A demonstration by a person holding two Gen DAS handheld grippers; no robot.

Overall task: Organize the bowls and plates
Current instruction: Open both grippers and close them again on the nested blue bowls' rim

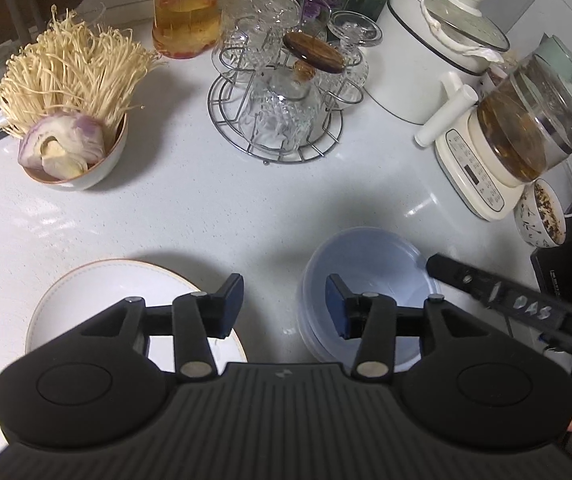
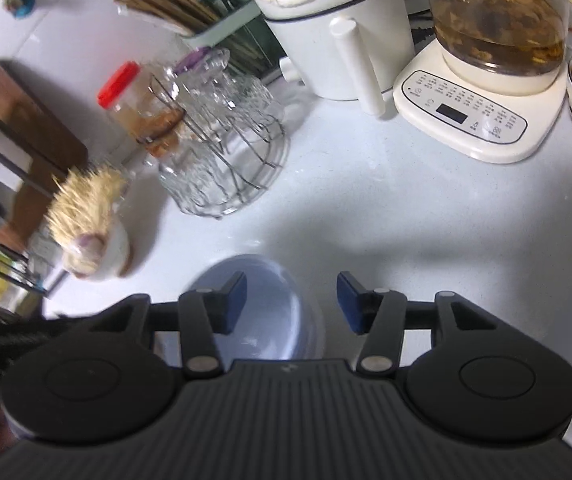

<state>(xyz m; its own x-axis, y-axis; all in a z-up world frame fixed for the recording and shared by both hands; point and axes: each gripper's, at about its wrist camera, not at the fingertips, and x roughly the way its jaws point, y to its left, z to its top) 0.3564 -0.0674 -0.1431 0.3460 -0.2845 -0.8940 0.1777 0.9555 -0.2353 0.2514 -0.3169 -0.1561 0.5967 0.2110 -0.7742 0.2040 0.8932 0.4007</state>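
A white plate with a thin brown rim [image 1: 98,292] lies on the white counter at lower left, partly under my left gripper. A pale blue translucent plastic bowl [image 1: 365,268] stands to its right, and the right wrist view also has the blue bowl [image 2: 262,300]. My left gripper [image 1: 284,306] hangs open above the gap between plate and bowl, nothing between its blue pads. My right gripper [image 2: 289,302] is open too, its left finger over the blue bowl's rim. In the left wrist view a finger of the right gripper [image 1: 485,288] reaches in by the bowl's right edge.
A white bowl with enoki mushrooms and onion [image 1: 74,152] sits at the left. A wire rack of glass cups [image 1: 278,108], a red-lidded jar [image 1: 186,12], a white pot [image 1: 437,40], a kettle on a cream base [image 1: 517,136] and a small patterned bowl [image 1: 541,216] crowd the back and right.
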